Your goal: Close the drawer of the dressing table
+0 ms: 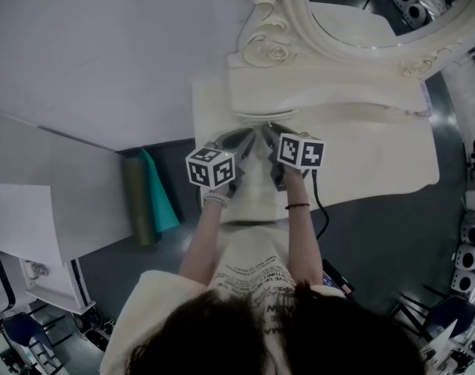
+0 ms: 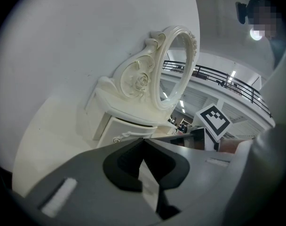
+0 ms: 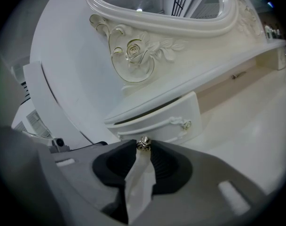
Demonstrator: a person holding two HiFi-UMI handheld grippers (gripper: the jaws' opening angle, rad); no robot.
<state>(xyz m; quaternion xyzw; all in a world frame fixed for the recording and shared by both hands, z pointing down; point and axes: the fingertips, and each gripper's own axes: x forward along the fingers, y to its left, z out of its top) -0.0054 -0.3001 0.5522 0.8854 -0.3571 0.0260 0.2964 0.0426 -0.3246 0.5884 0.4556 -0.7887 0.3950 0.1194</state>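
**White wall, cream table: both grippers at the drawer**

White wall (image 1: pixel 105 45) backs the cream dressing table (image 1: pixel 378 162), which carries an ornate oval mirror (image 1: pixel 362 14). We hold both grippers over the table top, close in front of the small curved drawer (image 3: pixel 157 124) under the mirror frame. The right gripper (image 3: pixel 143 147) has its jaw tips clamped on the drawer's metal knob (image 3: pixel 144 143). A dark slit runs between the drawer front and the shelf (image 3: pixel 147 108) above it. The left gripper (image 2: pixel 143 142) sits just beside the right one. Its jaw tips are together with nothing between them, and it points toward the drawer front.
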